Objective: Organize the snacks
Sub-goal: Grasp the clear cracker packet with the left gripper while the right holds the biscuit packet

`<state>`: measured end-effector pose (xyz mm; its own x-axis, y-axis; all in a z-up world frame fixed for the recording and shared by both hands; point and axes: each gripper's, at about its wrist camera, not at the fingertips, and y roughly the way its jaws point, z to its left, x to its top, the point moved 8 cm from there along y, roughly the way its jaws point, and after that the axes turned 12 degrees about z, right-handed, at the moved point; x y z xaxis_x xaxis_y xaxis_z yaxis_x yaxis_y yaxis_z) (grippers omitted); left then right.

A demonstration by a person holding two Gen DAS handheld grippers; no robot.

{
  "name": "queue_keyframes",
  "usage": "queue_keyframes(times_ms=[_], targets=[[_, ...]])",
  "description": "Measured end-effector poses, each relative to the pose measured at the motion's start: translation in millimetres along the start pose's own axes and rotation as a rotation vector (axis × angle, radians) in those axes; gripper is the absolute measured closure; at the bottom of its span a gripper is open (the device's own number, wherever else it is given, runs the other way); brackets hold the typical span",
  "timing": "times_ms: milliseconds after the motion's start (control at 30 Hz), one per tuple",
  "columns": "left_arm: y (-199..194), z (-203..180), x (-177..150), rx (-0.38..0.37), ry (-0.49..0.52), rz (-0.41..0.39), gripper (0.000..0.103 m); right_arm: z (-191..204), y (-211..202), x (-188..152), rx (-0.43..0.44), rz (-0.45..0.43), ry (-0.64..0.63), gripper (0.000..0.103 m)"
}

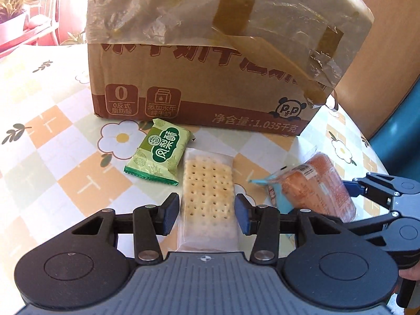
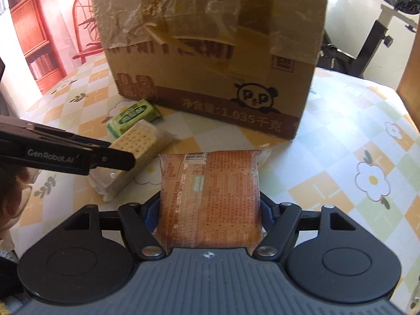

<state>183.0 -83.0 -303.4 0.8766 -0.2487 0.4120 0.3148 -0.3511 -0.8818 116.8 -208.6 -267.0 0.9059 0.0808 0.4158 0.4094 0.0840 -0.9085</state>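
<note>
— While hovering over the flowered surface point(image 1: 52, 157): left tool point(image 1: 207, 214), pads apart, straddling cracker packet point(image 1: 207, 191) without touching?

— Yes. Right tool point(image 2: 210, 216) clamped on orange snack pack point(image 2: 210, 197), just above surface. Green snack packet point(image 1: 157, 155) beside crackers, before taped cardboard box point(image 1: 210, 78).
</note>
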Motion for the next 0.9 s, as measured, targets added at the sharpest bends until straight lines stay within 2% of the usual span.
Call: queue_keyframes(times_ms=[233, 333, 500, 600, 667, 900], targets=[[8, -14, 1, 0.089, 0.029, -0.026, 0.052, -23, 6, 0, -0.014, -0.168, 0.034, 0.030], [11, -22, -1, 0.143, 0.032, -0.045, 0.052, -24, 7, -4, -0.011, -0.202, 0.031, 0.029], [13, -26, -3, 0.169, 0.040, -0.068, 0.050, -26, 7, -4, 0.013, -0.210, 0.038, 0.029], [15, -30, -6, 0.215, 0.098, -0.069, 0.051, -28, 7, -5, 0.026, -0.211, 0.049, 0.029], [13, -29, -7, 0.215, 0.093, -0.079, 0.054, -28, 7, -6, 0.028, -0.211, 0.051, 0.029], [6, -22, -16, 0.199, 0.080, -0.097, 0.055, -29, 6, -7, 0.033, -0.211, 0.055, 0.029]])
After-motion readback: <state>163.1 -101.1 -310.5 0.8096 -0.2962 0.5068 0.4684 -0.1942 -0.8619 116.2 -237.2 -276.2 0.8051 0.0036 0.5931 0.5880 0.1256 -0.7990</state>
